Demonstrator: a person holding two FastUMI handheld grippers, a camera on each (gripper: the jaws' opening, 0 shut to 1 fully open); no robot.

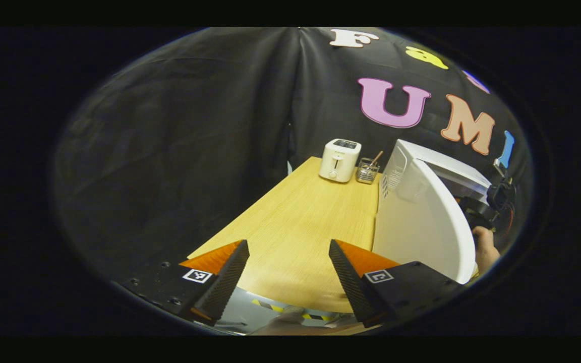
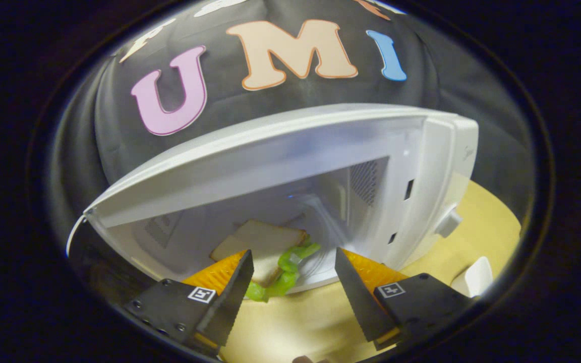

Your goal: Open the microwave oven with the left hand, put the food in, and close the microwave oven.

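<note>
While your left gripper (image 1: 288, 275) hangs over the near end of the wooden table (image 1: 295, 227), its jaws are spread wide with only bare tabletop between them, pinching nothing. Ahead of those jaws and off to their right stands the microwave oven (image 1: 411, 201), and its door (image 1: 424, 222) is swung open toward you, edge-on, just beyond your right-hand finger. Past the door's far edge you can see your other hand (image 1: 484, 247) holding the other gripper up at the oven's mouth. Farther ahead, well beyond the jaws at the far end of the table, a toaster (image 1: 340, 160) stands upright with a small glass holder (image 1: 367, 170) just beside it on its right; something thin leans out of the glass, too small to tell what.

In the right gripper view, your right gripper (image 2: 290, 282) faces straight into the open oven cavity (image 2: 270, 201). Its jaws are also spread apart and hold nothing. The food, a sandwich (image 2: 265, 247) of pale bread with green leaf hanging out along its edge, lies on the oven floor just inside the opening, directly ahead of the gap between the jaws and leaning toward your left-hand finger. That finger overlaps the sandwich's near corner, so you cannot tell whether it touches. To the right of the jaws, the oven's front panel carries a knob (image 2: 449, 222), and a white object (image 2: 477, 277) sits on the table beyond your right-hand finger, too cut off to identify.
</note>
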